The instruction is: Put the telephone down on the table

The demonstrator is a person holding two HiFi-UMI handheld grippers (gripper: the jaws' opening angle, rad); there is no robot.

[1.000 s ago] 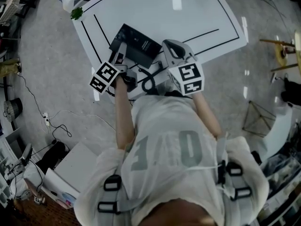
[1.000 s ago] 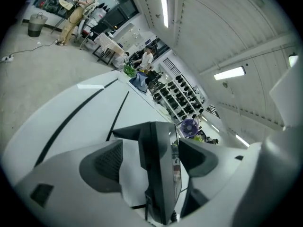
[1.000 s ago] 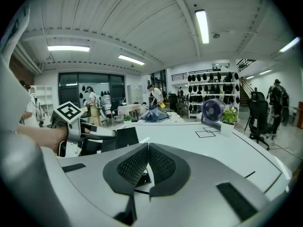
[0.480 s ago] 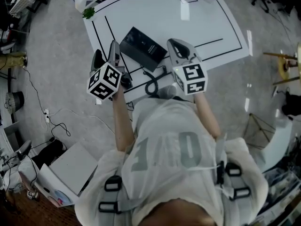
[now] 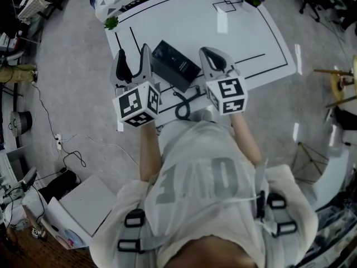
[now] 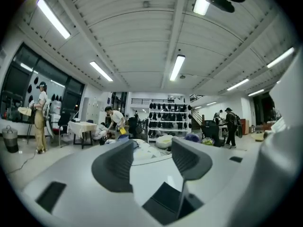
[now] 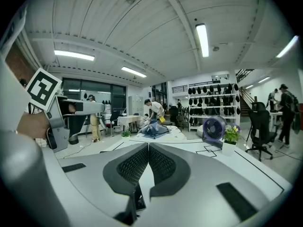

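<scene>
Left gripper [image 5: 133,53] has lifted off the table [image 5: 245,32] and rolled since a second ago. It now hangs just left of the telephone [image 5: 175,66]. Jaws stand wide apart and have just been closing a little, with nothing between them. Right gripper [image 5: 211,53] sits just right of the telephone, jaws pressed together, empty. Telephone lies flat on the table, touched by neither gripper. Cord [image 5: 181,102] coils on its near side.

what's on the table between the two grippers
The black telephone lies between left gripper and right gripper in the head view; the left's empty fingers have just been closing.
</scene>
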